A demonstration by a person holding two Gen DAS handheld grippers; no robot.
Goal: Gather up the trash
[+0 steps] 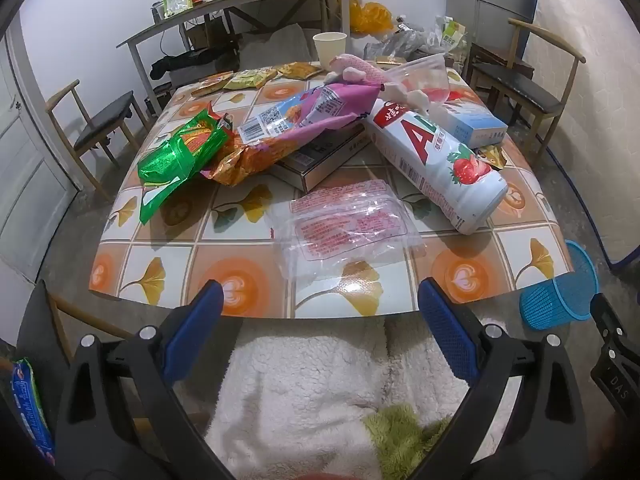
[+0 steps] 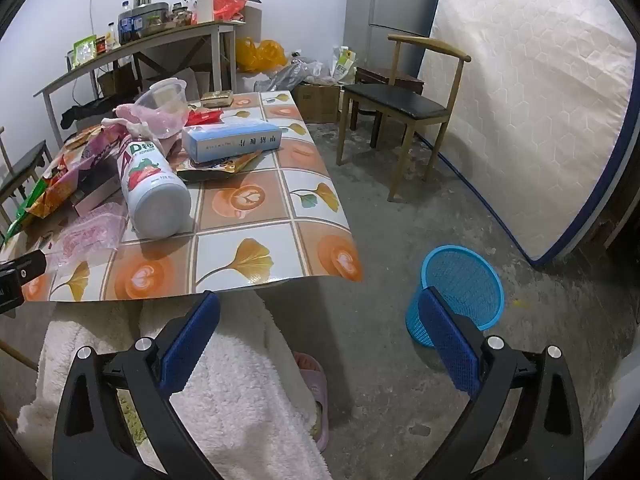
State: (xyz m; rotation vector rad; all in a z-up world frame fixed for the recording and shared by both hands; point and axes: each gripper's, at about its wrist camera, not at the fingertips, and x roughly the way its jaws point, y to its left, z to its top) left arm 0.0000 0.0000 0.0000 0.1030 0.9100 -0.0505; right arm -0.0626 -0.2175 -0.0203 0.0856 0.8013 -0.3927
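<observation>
Tiled-pattern tablecloth table point(image 1: 160, 256) cluttered, clear crumpled plastic wrapper point(image 1: 348, 226) near front edge, white strawberry bottle point(image 1: 440, 160) lying base-forward beside it, blue mesh bin point(image 2: 460, 288) on floor, left gripper point(image 1: 320, 308) and right gripper point(image 2: 320, 312) wide open, empty.

Seen from just off the near table point(image 1: 256, 300) edge, left wrist view facing across it, right angled toward the blue basket point(image 2: 460, 280), both sharing bottle point(image 1: 440, 160) and basket.

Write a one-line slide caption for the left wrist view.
Open left gripper faces a cluttered table: clear wrapper, strawberry bottle, snack bags; blue basket on the floor.
</observation>
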